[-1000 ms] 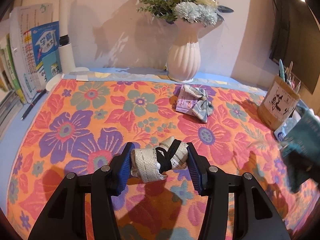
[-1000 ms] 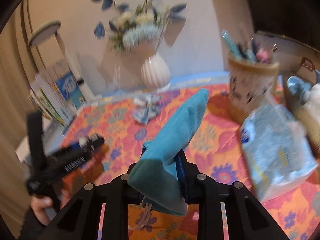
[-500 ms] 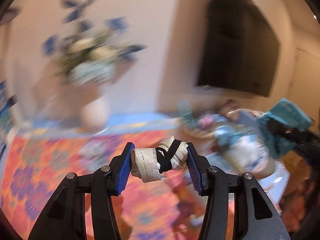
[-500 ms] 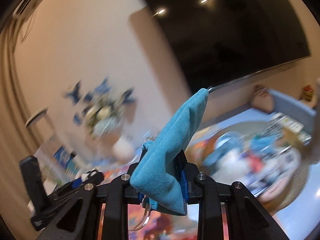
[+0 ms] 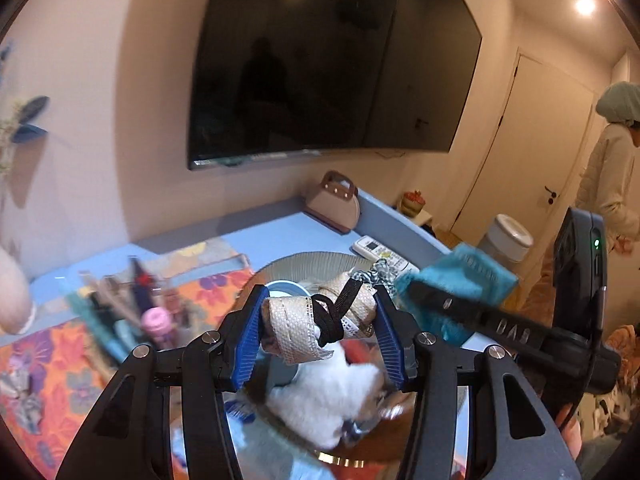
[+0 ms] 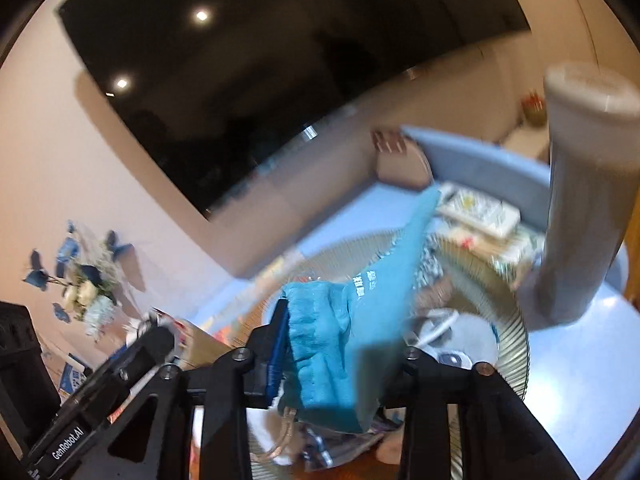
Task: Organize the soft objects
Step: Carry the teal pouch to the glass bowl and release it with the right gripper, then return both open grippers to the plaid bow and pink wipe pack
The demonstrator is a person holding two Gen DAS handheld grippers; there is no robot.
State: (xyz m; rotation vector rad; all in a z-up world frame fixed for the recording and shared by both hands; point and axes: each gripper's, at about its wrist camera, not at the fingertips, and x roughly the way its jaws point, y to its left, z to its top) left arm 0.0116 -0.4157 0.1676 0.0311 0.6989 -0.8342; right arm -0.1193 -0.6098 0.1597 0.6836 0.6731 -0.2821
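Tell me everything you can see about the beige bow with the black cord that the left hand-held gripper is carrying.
The beige bow is a soft fabric piece of woven, lace-edged ribbon folded into loops, tied at the middle with a knotted black cord. It hangs crosswise between the blue pads of the left hand-held gripper, whose jaws are opening. It is in the air above a round woven basket that already holds white fluffy things. Only the pads seem to touch it.
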